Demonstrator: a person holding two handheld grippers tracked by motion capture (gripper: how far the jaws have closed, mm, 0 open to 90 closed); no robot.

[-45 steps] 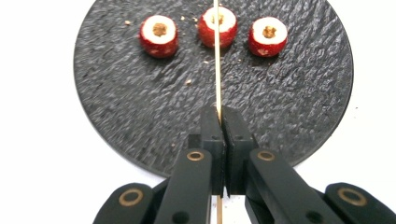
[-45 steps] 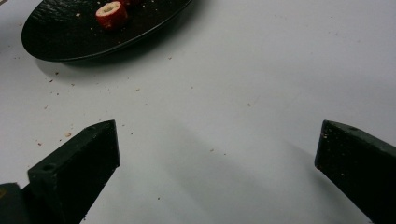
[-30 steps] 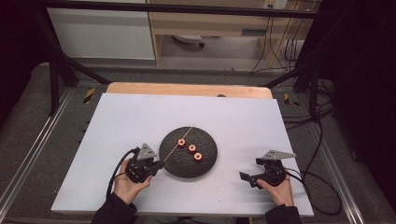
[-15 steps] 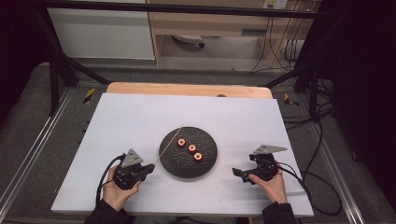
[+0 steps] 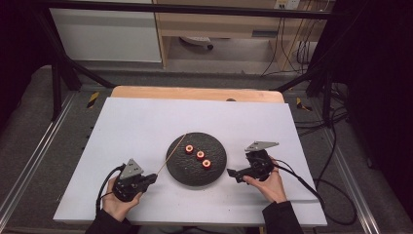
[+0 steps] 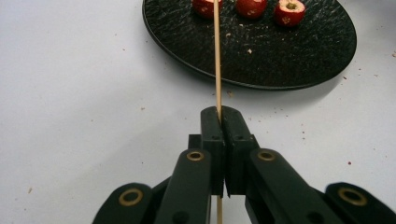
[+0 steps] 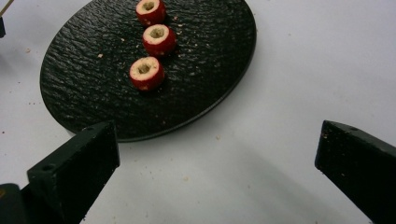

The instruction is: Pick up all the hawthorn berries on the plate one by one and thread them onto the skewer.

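A thin wooden skewer (image 6: 216,56) is slanting up from the left gripper's closed jaws, its tip reaching over three cored red fruits (image 5: 200,155) sitting in a row.

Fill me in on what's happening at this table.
A person works with a claw in each hand. The left claw is shut on a thin wooden skewer that points toward a black plate. Three cored red fruit pieces lie in a row on the plate, none skewered yet. The right claw hangs open beside the plate's edge, holding nothing.
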